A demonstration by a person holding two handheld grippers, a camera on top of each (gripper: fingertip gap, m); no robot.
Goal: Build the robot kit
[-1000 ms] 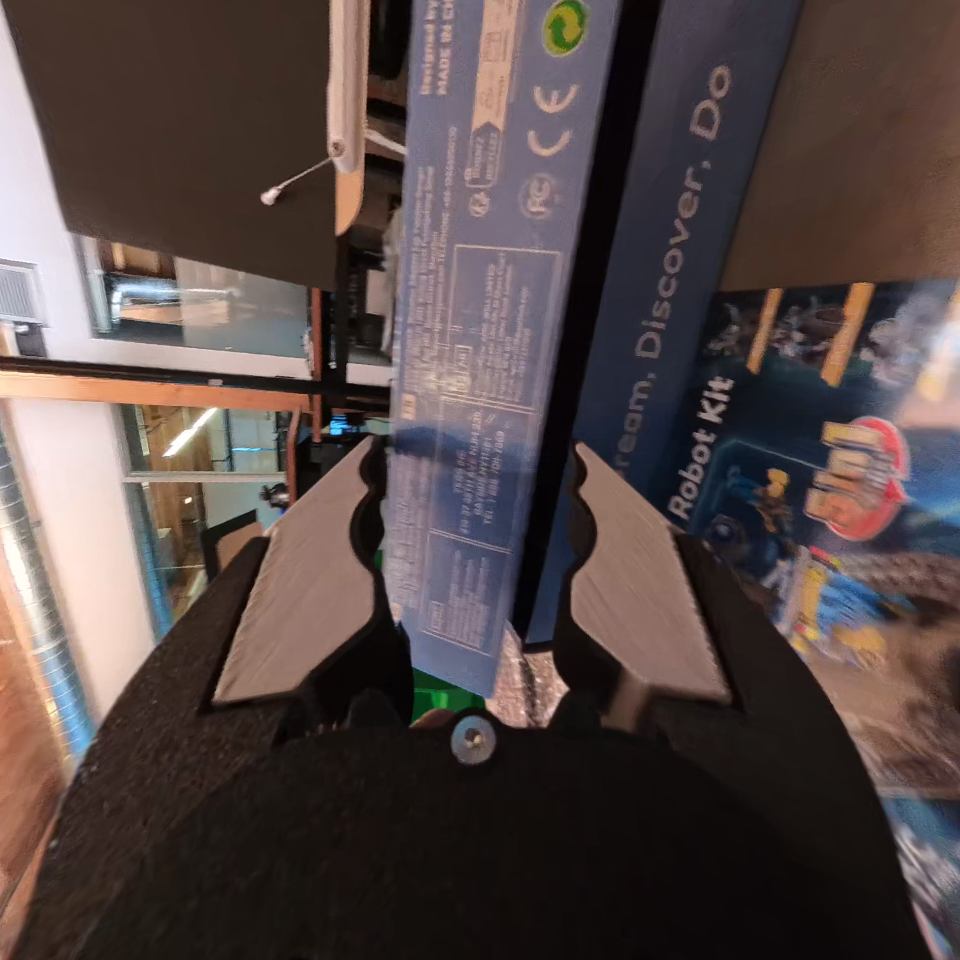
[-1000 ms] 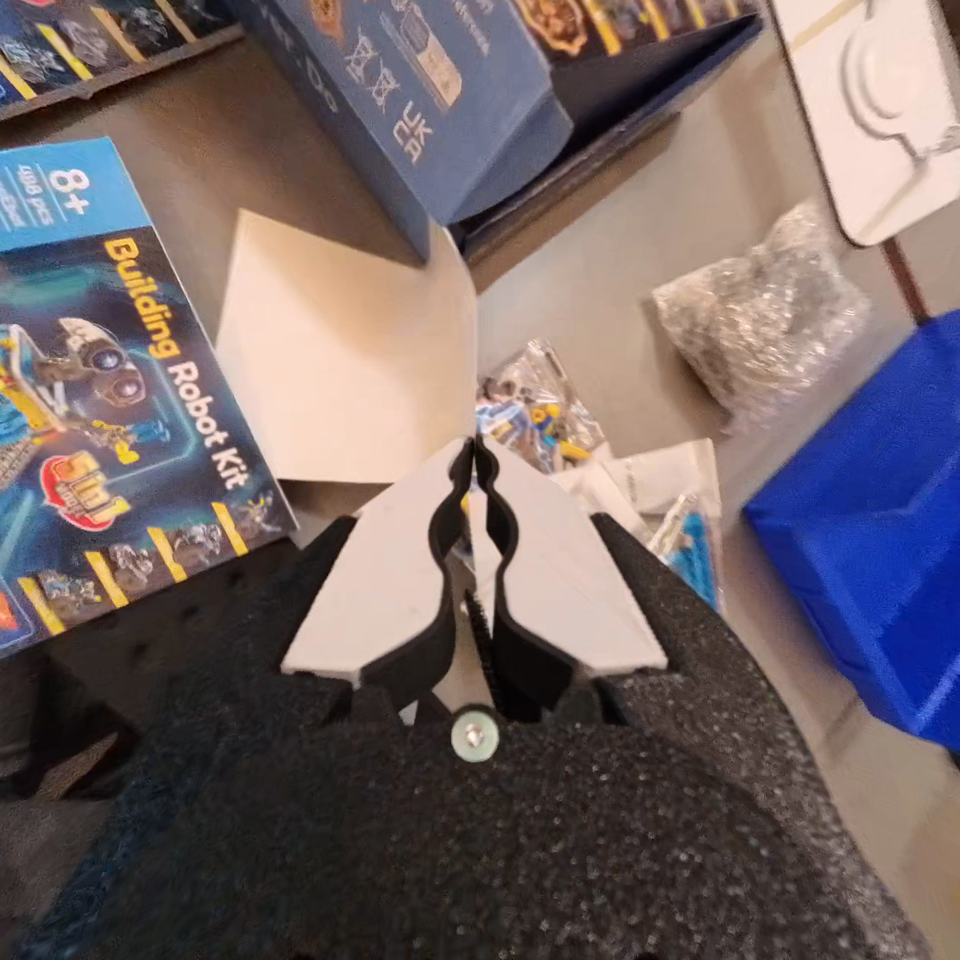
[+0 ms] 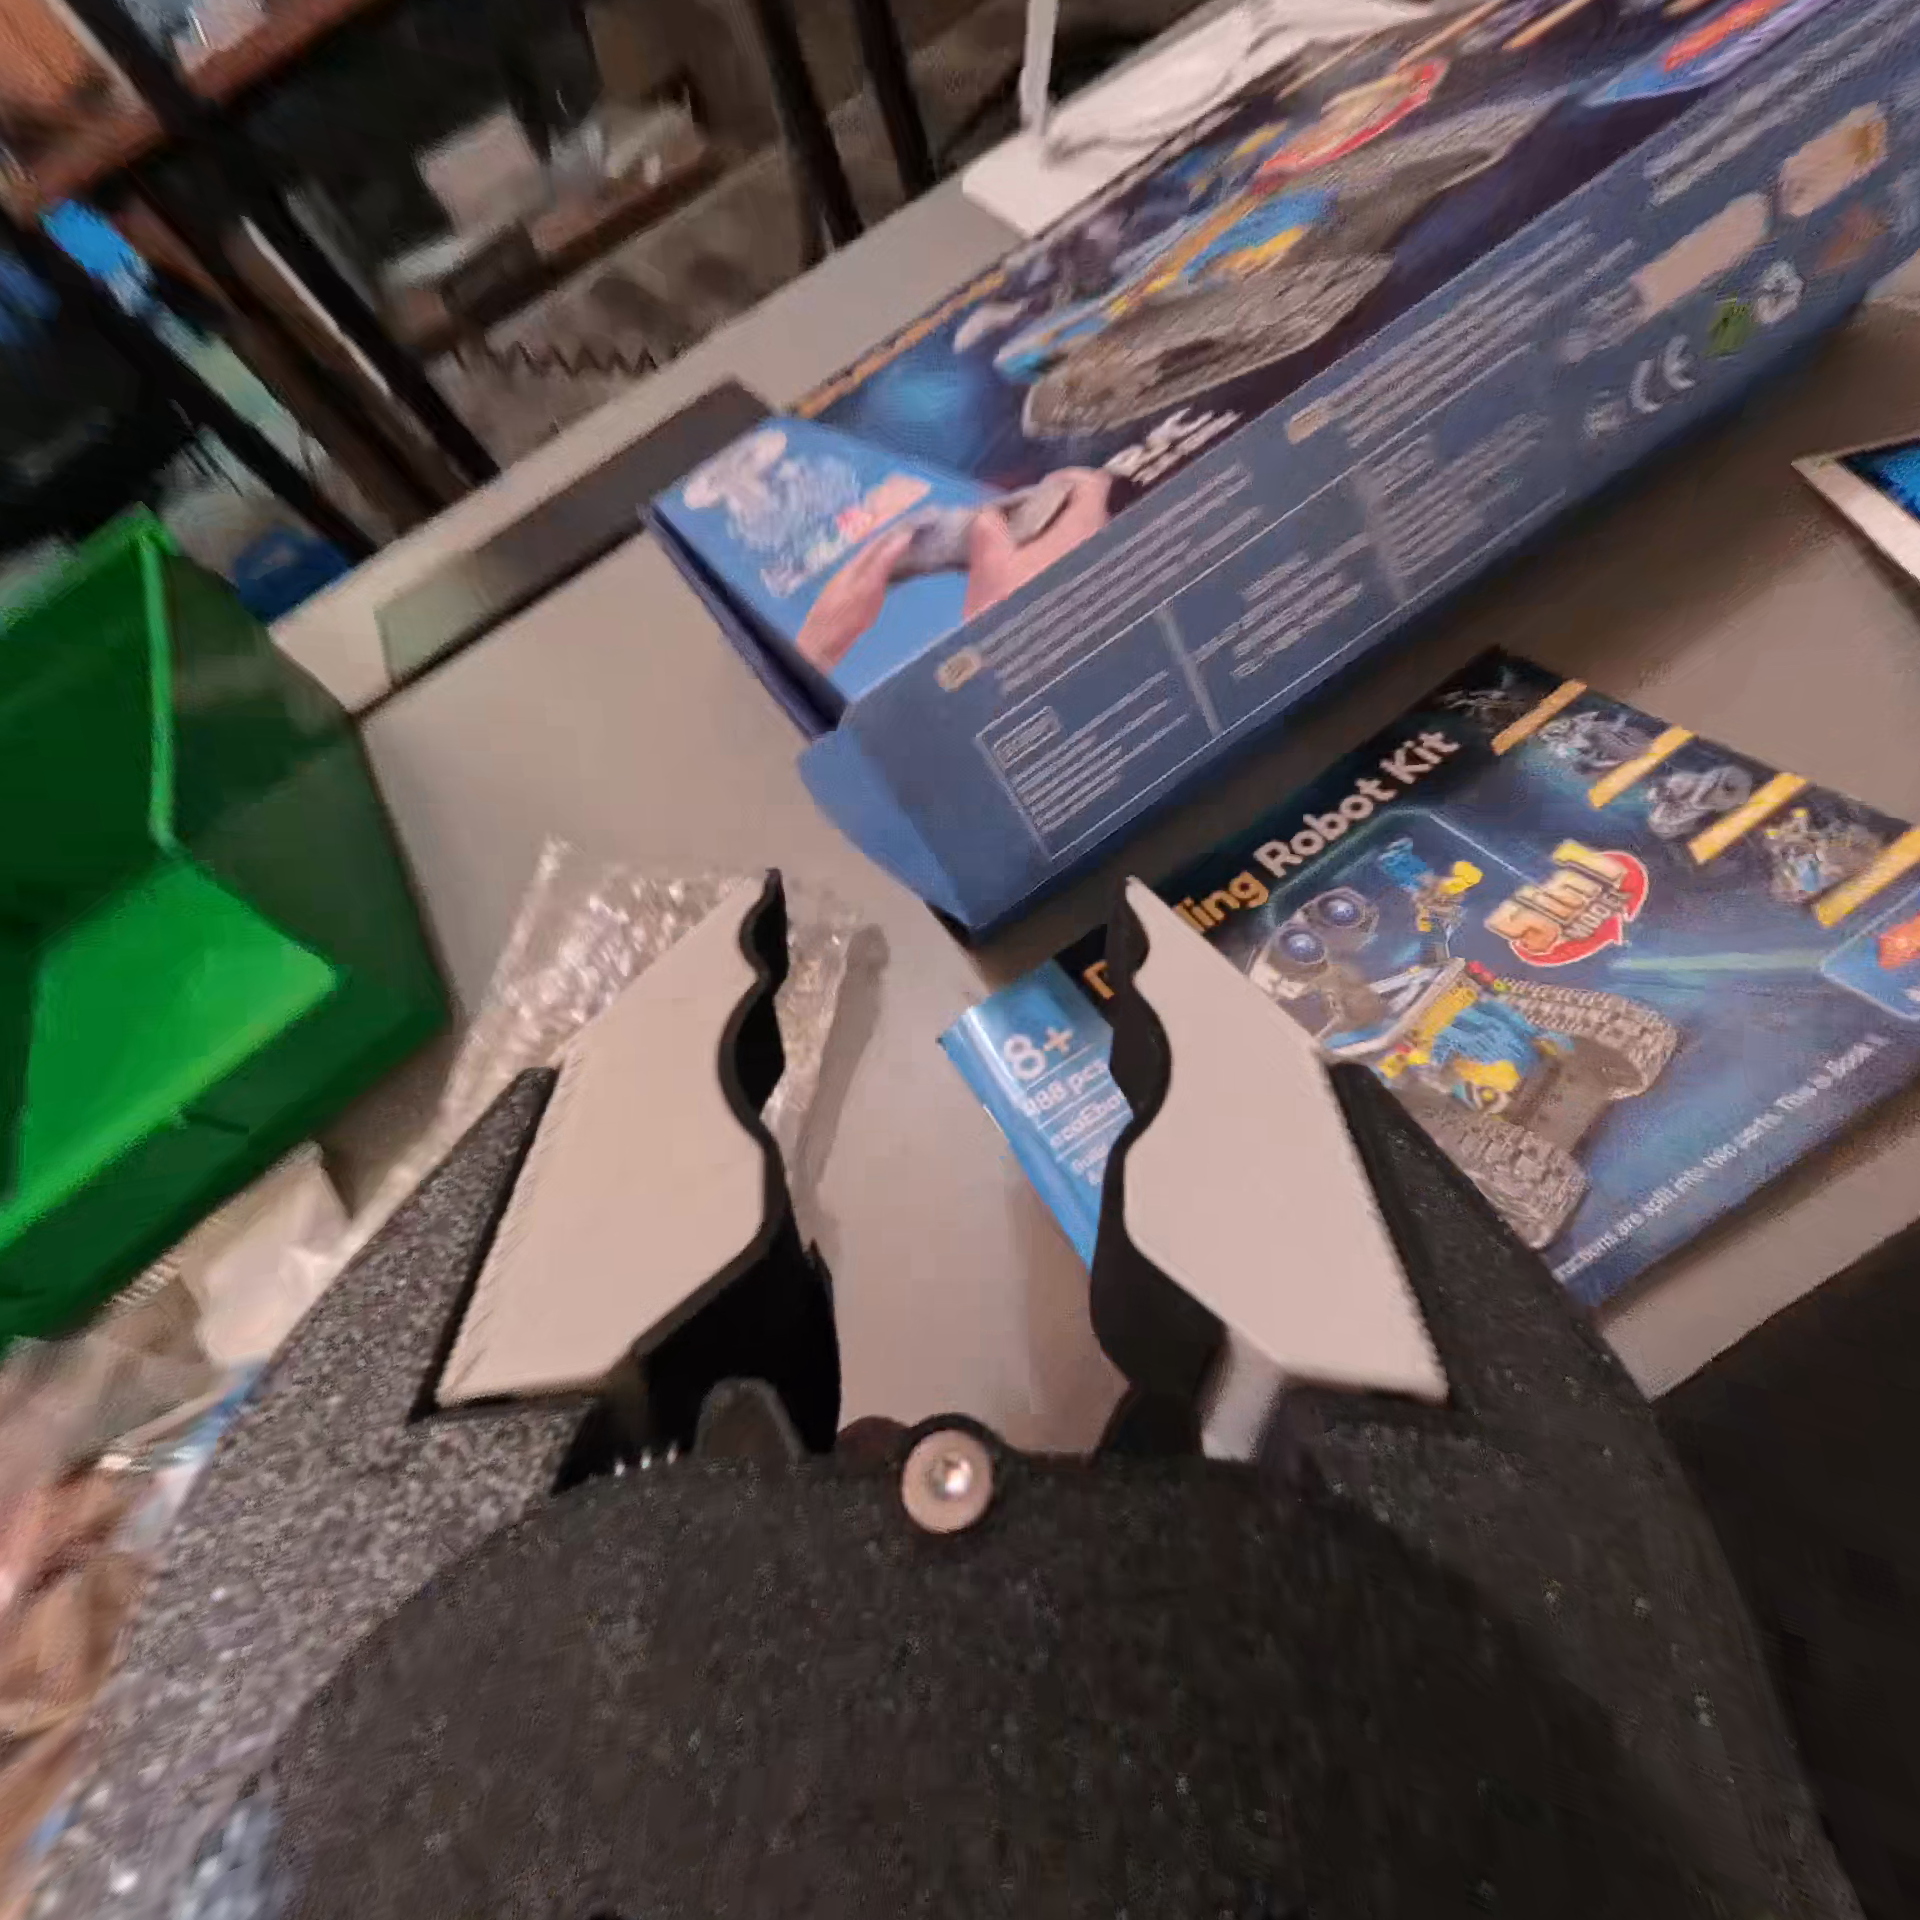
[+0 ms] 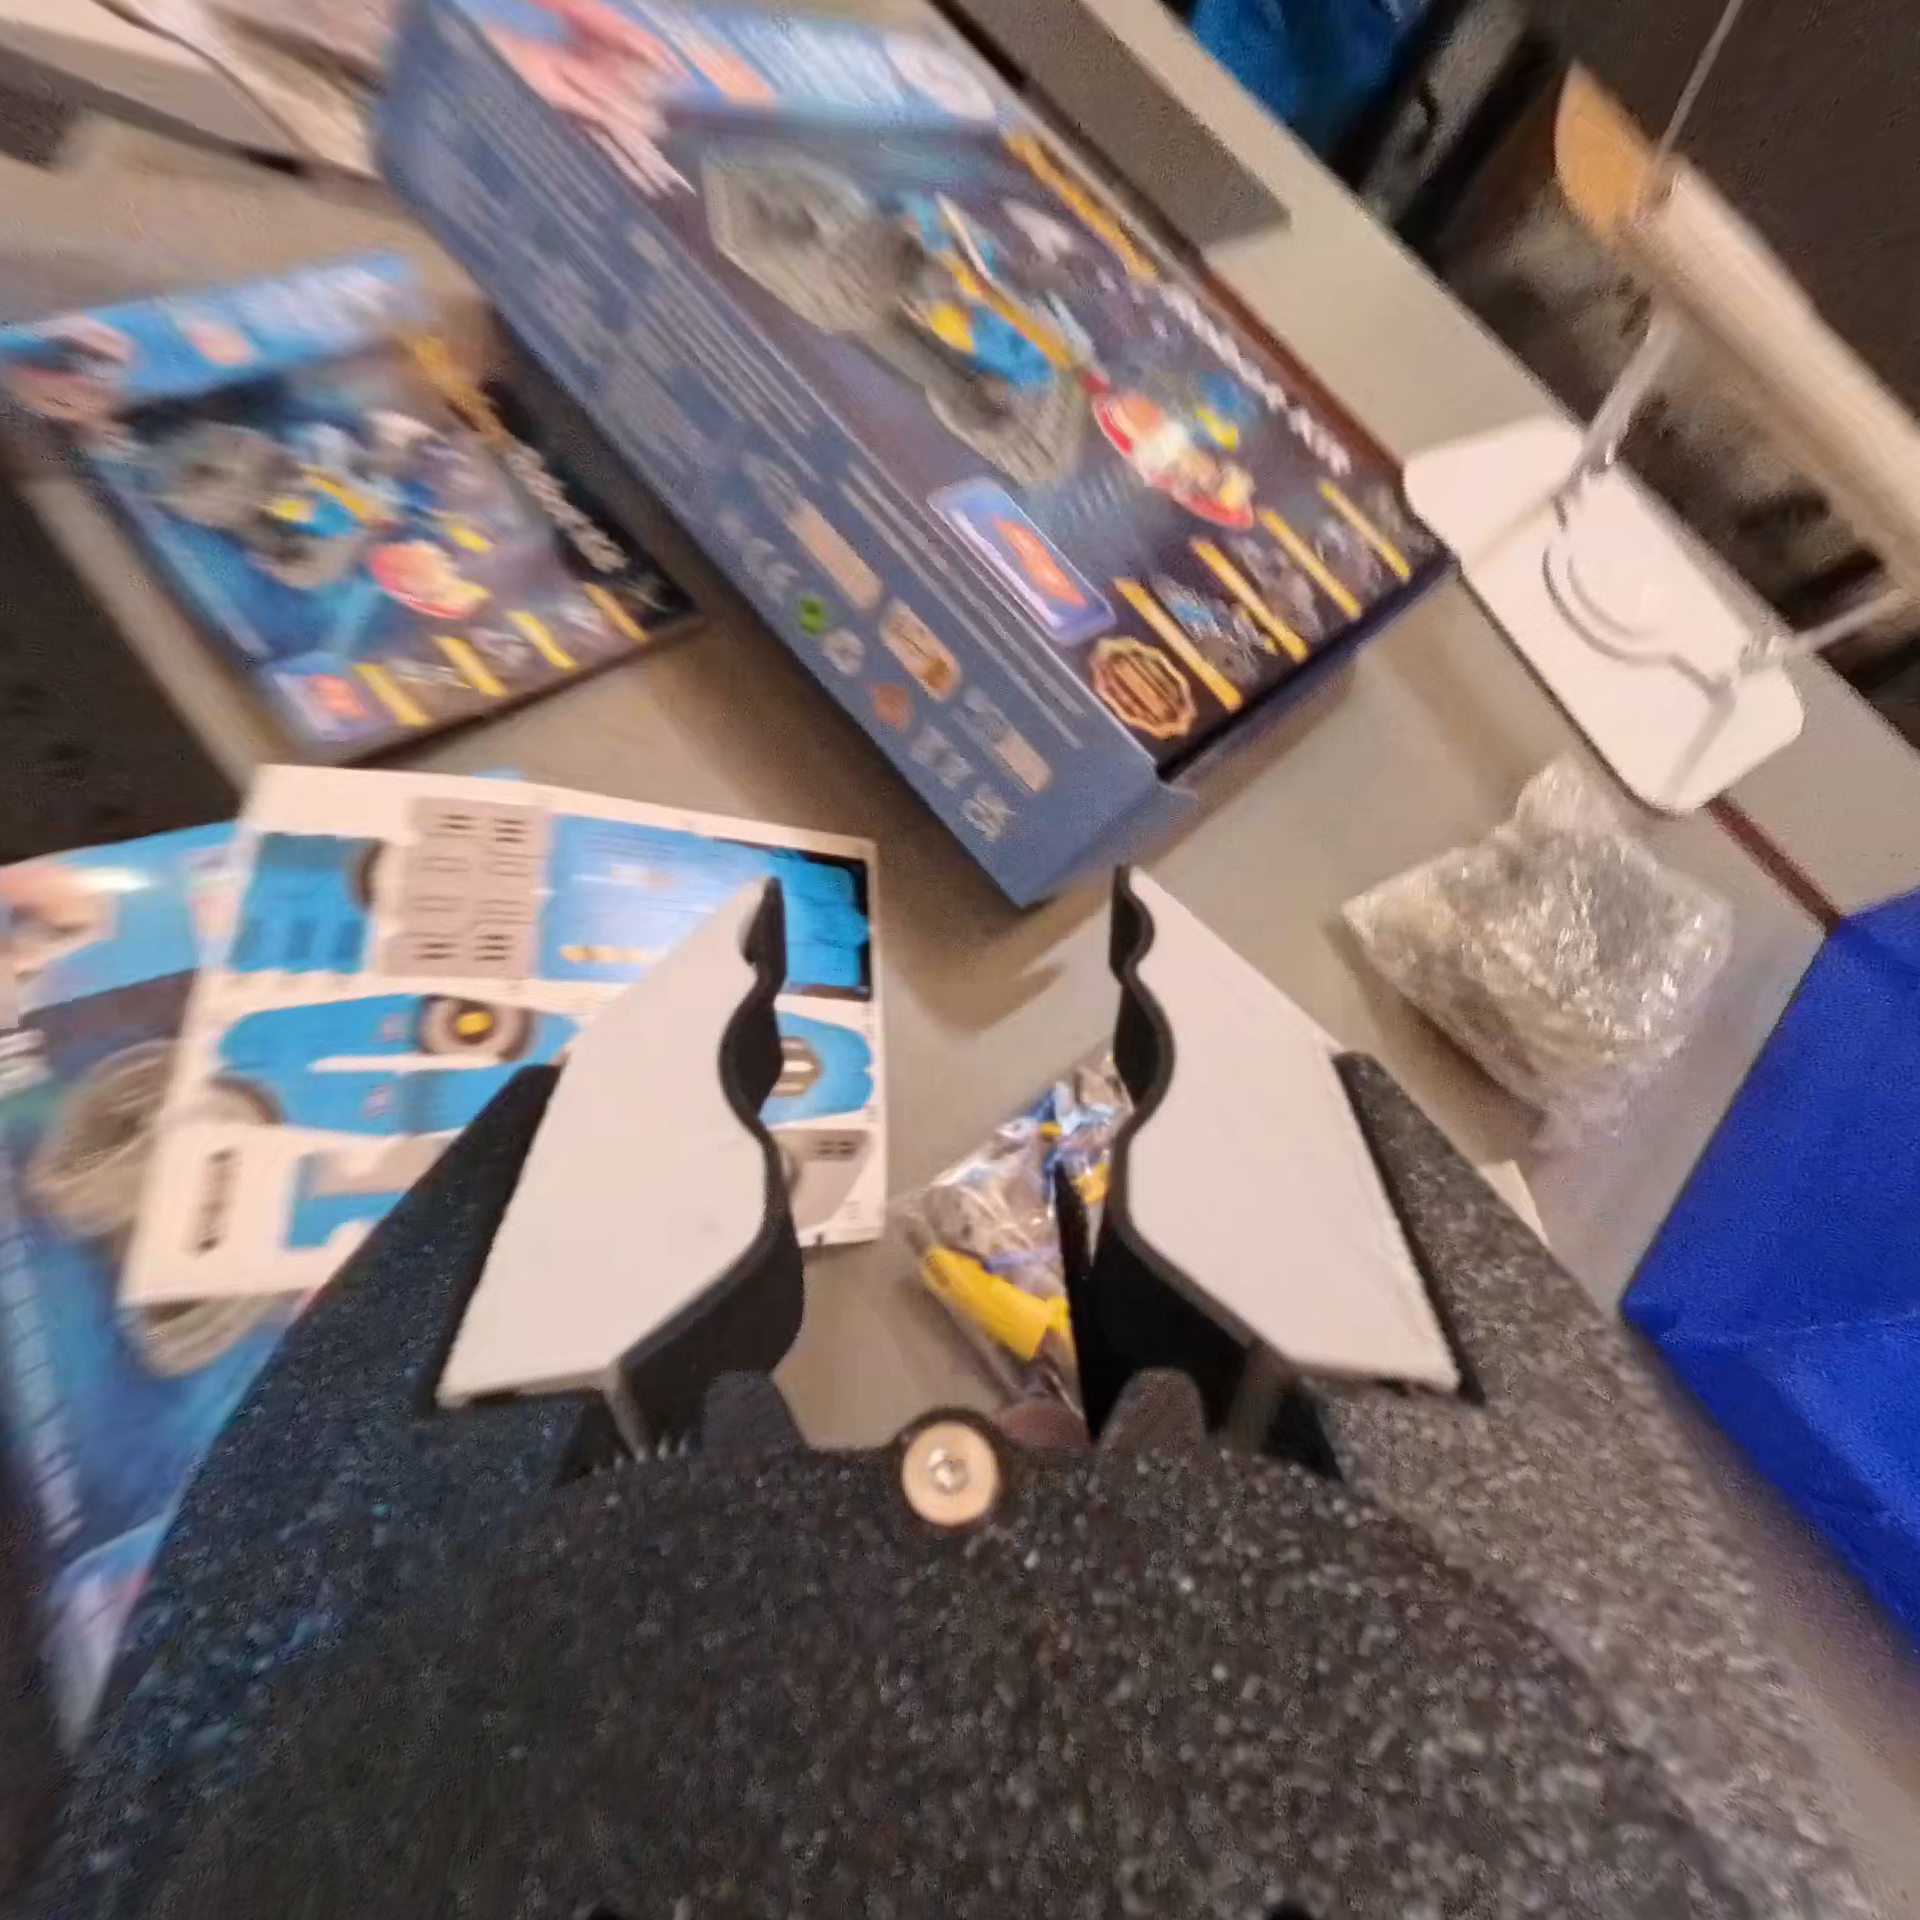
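Grey and matte, the bench [image 3: 665,727] runs back to dark shelving that is too blurred to read. Both grippers hang above it with fingers spread wide and nothing between them.

By count: one long blue carton [image 3: 1299,499], lying flat with an end flap open; two flat printed booklets in the right wrist view, one far left [image 4: 343,520] and one at the near left edge [image 4: 73,1195]; one white sheet of blue stickers [image 4: 436,997] lying over the nearer booklet; three clear bags across both views; one green bin [image 3: 156,914]; one blue bin [image 4: 1808,1226]; one white stand base [image 4: 1621,623].

The left gripper [image 3: 945,914] hovers over bare bench, its left finger above a crinkled clear bag [image 3: 623,935], its right finger overlapping the corner of a booklet [image 3: 1507,1018] that lies just beside the carton. Only this view shows the green bin, at the left edge, near that bag.

The right gripper [image 4: 940,914] hovers over bare bench between the sticker sheet and a bag of yellow and blue parts [image 4: 997,1226], which sits under its right finger. Only this view shows the carton's far end, the blue bin at the right edge, a bag of grey parts [image 4: 1538,935] just beside that bin, and the white base beyond it
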